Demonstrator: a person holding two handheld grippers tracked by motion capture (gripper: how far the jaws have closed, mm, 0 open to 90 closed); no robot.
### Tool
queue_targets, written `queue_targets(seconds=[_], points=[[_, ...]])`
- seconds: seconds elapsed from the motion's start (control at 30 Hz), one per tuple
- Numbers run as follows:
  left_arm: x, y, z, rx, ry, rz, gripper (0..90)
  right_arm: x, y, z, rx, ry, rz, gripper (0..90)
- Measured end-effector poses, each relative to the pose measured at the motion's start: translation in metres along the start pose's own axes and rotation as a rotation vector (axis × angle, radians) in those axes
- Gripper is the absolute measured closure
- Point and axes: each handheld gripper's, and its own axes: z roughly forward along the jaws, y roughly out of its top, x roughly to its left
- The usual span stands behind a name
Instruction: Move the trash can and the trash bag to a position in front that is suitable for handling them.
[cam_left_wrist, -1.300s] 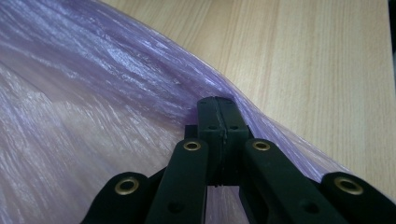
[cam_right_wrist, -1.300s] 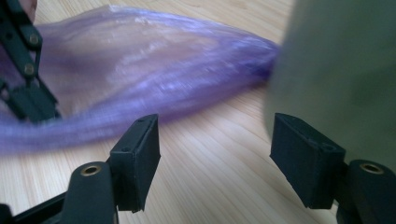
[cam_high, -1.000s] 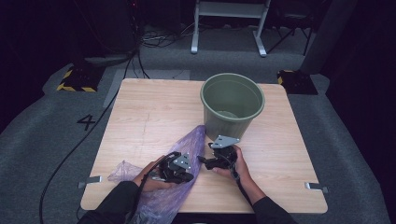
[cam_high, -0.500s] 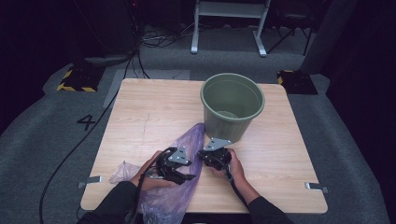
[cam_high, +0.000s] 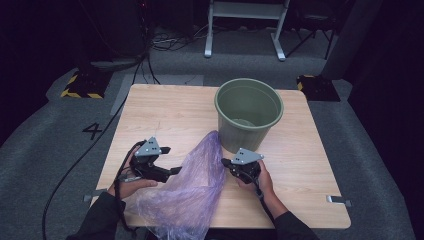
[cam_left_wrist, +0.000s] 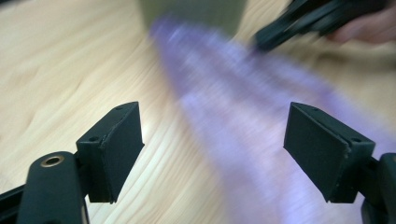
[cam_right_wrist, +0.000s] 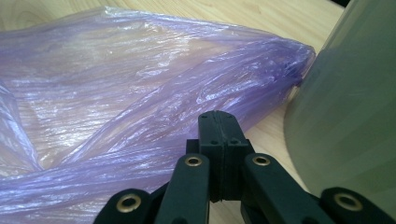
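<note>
The purple bag lies on the table with its long axis running toward the bin, between the left gripper, whose jaws have just been opening and stand wide around nothing, and the nearer right gripper, just closed at the bag's edge, though whether it pinches plastic cannot be told.

I am pulling my left gripper away to the left, off the purple bag, its jaws having just been opening with nothing between them. My right gripper has just been closing its jaws onto the bag's edge.
</note>
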Motion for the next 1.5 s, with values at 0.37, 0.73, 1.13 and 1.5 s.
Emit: queue_targets(seconds=[0.37, 0.73, 1.13, 1.5], points=[[0.002, -0.011, 0.056, 0.132, -0.124, -0.077, 15.9, -0.005, 0.003, -0.026, -0.103, -0.023, -0.075, 90.0], [-0.026, 0.007, 0.102, 0.175, -0.193, -0.092, 15.8, -0.002, 0.011, -0.044, -0.201, -0.091, -0.144, 90.0], [-0.023, 0.010, 0.126, 0.150, -0.128, -0.041, 73.2, 0.006, 0.016, -0.050, -0.253, -0.051, -0.194, 90.0], [-0.029, 0.026, 0.098, -0.047, -0.014, 0.041, 89.3, -0.004, 0.011, -0.057, -0.237, -0.067, -0.145, 84.8]])
